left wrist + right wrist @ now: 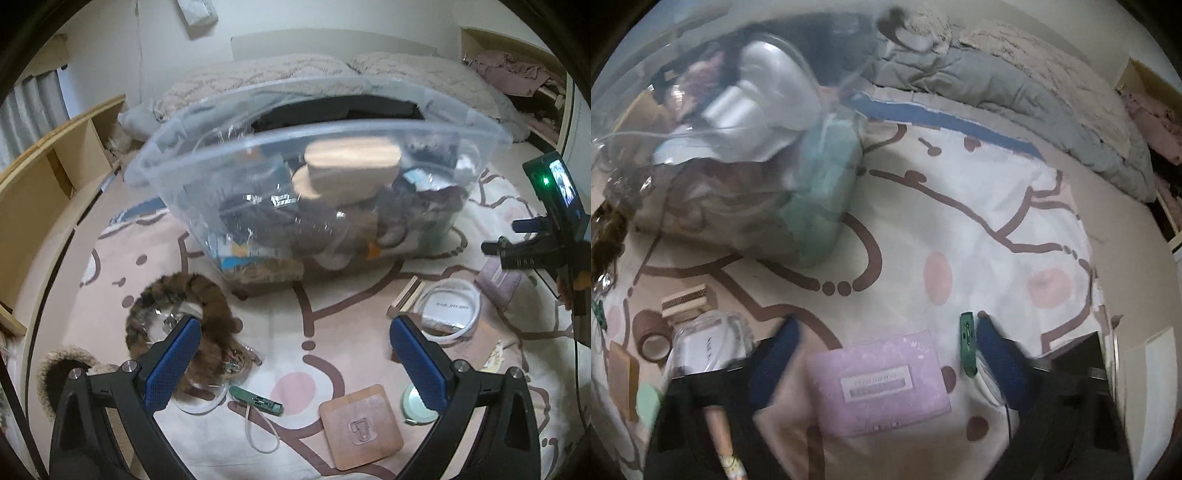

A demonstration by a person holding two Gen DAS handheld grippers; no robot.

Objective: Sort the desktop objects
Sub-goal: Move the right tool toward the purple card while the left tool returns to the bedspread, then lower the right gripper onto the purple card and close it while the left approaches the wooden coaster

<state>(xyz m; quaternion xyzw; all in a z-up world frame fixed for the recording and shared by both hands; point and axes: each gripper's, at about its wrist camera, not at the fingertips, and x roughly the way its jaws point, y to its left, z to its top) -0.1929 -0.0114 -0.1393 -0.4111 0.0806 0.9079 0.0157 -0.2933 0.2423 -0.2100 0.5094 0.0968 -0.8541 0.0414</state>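
A clear plastic bin [317, 177] stuffed with mixed items stands on the cartoon-print blanket [306, 310]. My left gripper [295, 347] hangs open over the blanket in front of the bin, nothing between its blue pads. Below it lie a square wooden coaster [360, 426] and a green stick with a white strap [256, 402]. In the right wrist view, which is blurred, my right gripper [882, 350] stands open, pointing steeply down. A pink box [879, 384] lies between its fingers with a gap on each side. A green clip [967, 343] lies beside the right finger.
A furry brown band [184, 317] lies by the left finger, a bagged white cable [448, 312] and a mint round object [415, 404] by the right one. A tape roll [652, 336] and a wooden block [687, 299] sit left of the pink box. Bedding is piled behind.
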